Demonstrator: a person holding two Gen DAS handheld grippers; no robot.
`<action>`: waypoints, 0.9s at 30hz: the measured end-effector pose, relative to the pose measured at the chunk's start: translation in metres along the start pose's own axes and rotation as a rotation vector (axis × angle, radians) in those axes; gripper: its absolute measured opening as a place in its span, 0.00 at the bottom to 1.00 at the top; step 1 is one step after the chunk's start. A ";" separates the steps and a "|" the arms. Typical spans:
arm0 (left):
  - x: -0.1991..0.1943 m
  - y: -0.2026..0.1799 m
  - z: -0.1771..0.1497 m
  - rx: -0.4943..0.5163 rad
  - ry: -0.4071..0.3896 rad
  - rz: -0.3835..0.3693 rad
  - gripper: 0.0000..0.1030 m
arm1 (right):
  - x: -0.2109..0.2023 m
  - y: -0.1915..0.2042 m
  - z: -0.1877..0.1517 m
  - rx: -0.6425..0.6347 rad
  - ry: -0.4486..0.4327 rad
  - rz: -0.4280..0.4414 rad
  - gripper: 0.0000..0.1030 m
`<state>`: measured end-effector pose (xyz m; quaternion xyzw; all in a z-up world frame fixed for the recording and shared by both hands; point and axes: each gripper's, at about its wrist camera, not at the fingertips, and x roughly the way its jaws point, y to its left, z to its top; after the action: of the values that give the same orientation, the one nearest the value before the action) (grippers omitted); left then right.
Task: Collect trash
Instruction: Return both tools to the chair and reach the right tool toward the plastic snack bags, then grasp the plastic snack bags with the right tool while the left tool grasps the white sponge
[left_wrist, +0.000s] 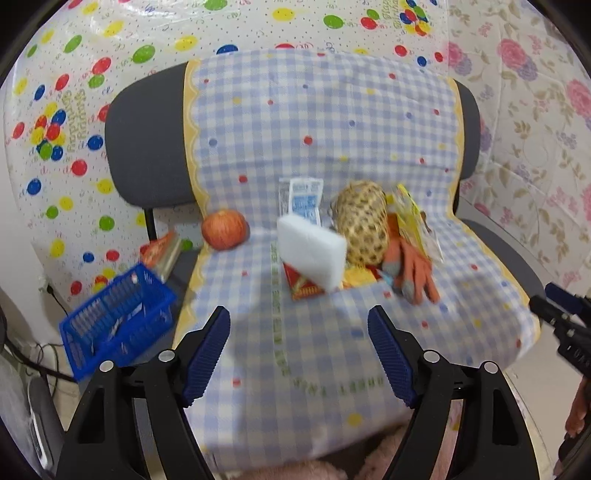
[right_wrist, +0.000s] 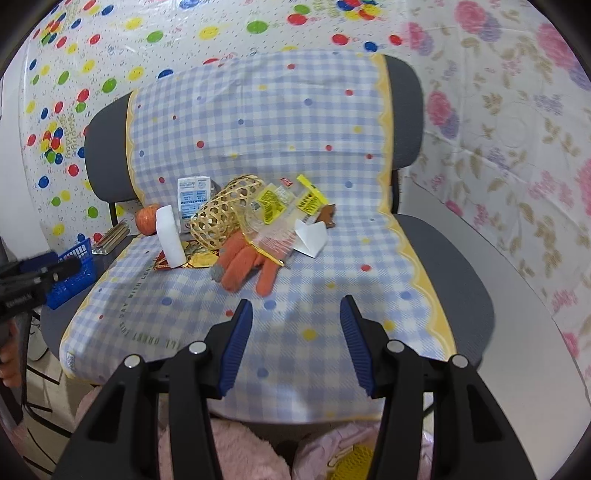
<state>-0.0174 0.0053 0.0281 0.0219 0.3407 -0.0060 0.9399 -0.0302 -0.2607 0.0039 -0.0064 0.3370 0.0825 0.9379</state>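
Observation:
A chair seat under a blue checked cloth (left_wrist: 332, 350) (right_wrist: 314, 295) holds a pile: a red-yellow wrapper (left_wrist: 303, 286) (right_wrist: 162, 263), a white-blue packet (left_wrist: 304, 201) (right_wrist: 192, 199), clear yellow-labelled wrappers (right_wrist: 273, 218) (left_wrist: 417, 221), and a white paper scrap (right_wrist: 312, 236). A blue basket (left_wrist: 118, 321) (right_wrist: 72, 275) sits on the floor at the left. My left gripper (left_wrist: 299, 347) is open and empty above the seat's front, short of the pile. My right gripper (right_wrist: 297, 334) is open and empty, in front of the orange glove (right_wrist: 247, 266) (left_wrist: 413, 269).
Also on the seat are an apple (left_wrist: 224, 229) (right_wrist: 147, 219), a white sponge block (left_wrist: 312, 256) (right_wrist: 170, 236) and a woven bamboo basket (left_wrist: 364, 227) (right_wrist: 227, 214). Patterned plastic sheets cover the walls. Pink fabric lies below the seat front (right_wrist: 221, 450).

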 end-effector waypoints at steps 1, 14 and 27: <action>0.005 0.000 0.004 0.000 -0.005 0.003 0.78 | 0.008 0.002 0.004 -0.013 0.001 0.000 0.48; 0.081 0.011 0.016 -0.052 0.066 -0.001 0.78 | 0.104 0.036 0.052 -0.096 0.022 0.082 0.48; 0.085 0.019 0.011 -0.057 0.076 0.000 0.78 | 0.156 0.049 0.085 -0.102 0.017 -0.009 0.19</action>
<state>0.0554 0.0242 -0.0173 -0.0044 0.3762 0.0047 0.9265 0.1346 -0.1829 -0.0271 -0.0564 0.3401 0.0954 0.9338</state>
